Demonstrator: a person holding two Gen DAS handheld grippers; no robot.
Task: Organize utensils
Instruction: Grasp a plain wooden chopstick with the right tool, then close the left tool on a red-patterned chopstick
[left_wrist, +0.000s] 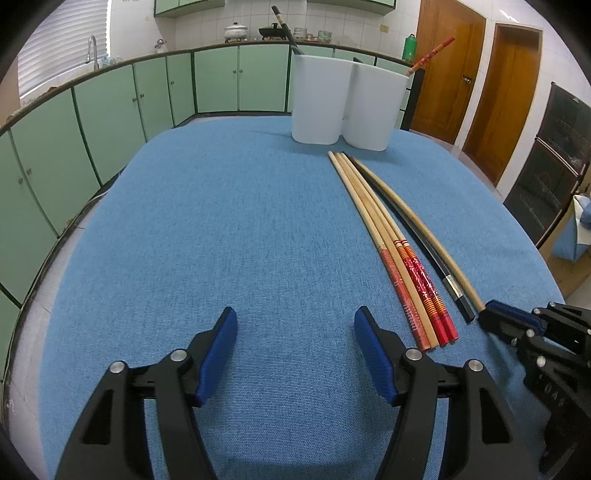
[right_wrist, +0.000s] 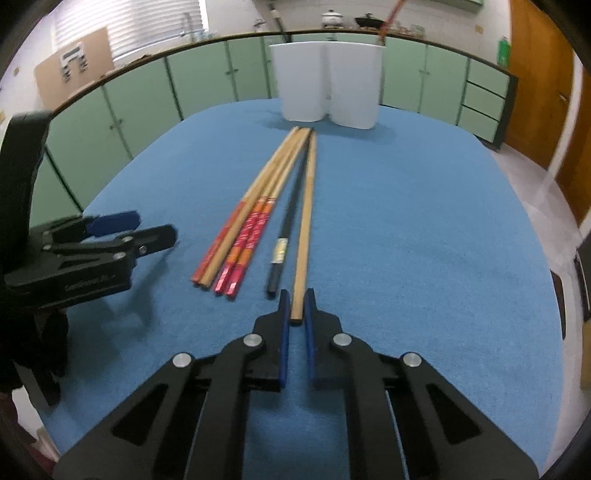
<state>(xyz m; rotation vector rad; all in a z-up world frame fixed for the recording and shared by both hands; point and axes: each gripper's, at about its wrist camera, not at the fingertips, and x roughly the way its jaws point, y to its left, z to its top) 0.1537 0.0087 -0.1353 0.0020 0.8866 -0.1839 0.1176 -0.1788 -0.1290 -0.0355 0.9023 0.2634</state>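
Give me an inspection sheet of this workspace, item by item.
Surface: blue tablecloth covers the table.
Job's things: six chopsticks lie side by side; four red-ended chopsticks, one black chopstick, one plain wooden chopstick. White two-compartment holder stands at the far edge, one chopstick in each compartment.
Clutter: nothing seen on the cloth.
Grippers: left hand-held gripper open, holding nothing; right hand-held gripper narrowed around the plain wooden chopstick's near end, contact not clear.
Cables: nothing seen.
Surroundings: green cabinets, sink faucet, pots on the counter, wooden doors.
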